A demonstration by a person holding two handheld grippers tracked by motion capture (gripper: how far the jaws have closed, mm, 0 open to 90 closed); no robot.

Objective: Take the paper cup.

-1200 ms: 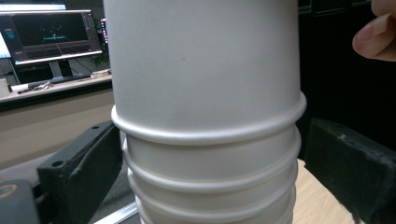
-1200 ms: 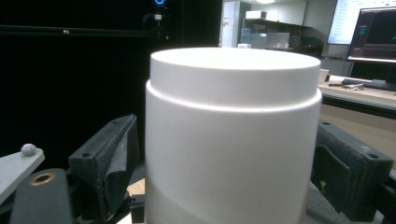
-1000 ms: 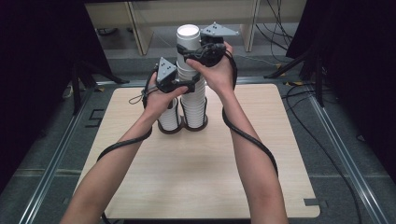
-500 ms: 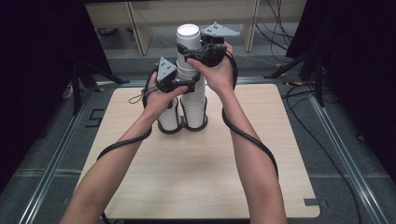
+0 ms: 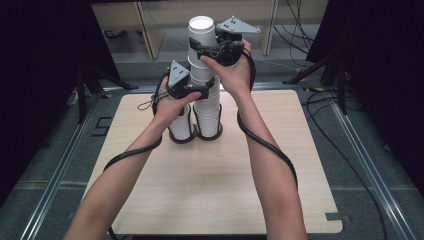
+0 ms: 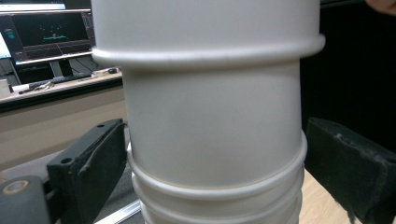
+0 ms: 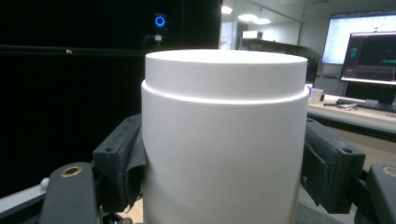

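At twelve o'clock on the table (image 5: 150, 200), the right gripper (image 5: 212, 50) clamps both pads on the top cup (image 5: 201, 37), upturned and partly lifted off the tall cup stack (image 5: 207, 112). Lower, at nine o'clock of that stack, the left gripper (image 5: 197, 91) brackets it; whether its pads press, I cannot tell. A shorter stack (image 5: 181, 127) stands beside, touching.

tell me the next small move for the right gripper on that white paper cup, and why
Probably lift the right gripper straight up to pull the top upside-down white paper cup off the tall stack of white paper cups. Its jaws already press that cup's sides, while the left gripper straddles the stack lower down, right pad not quite touching, placed to steady the rest on the light wooden table.
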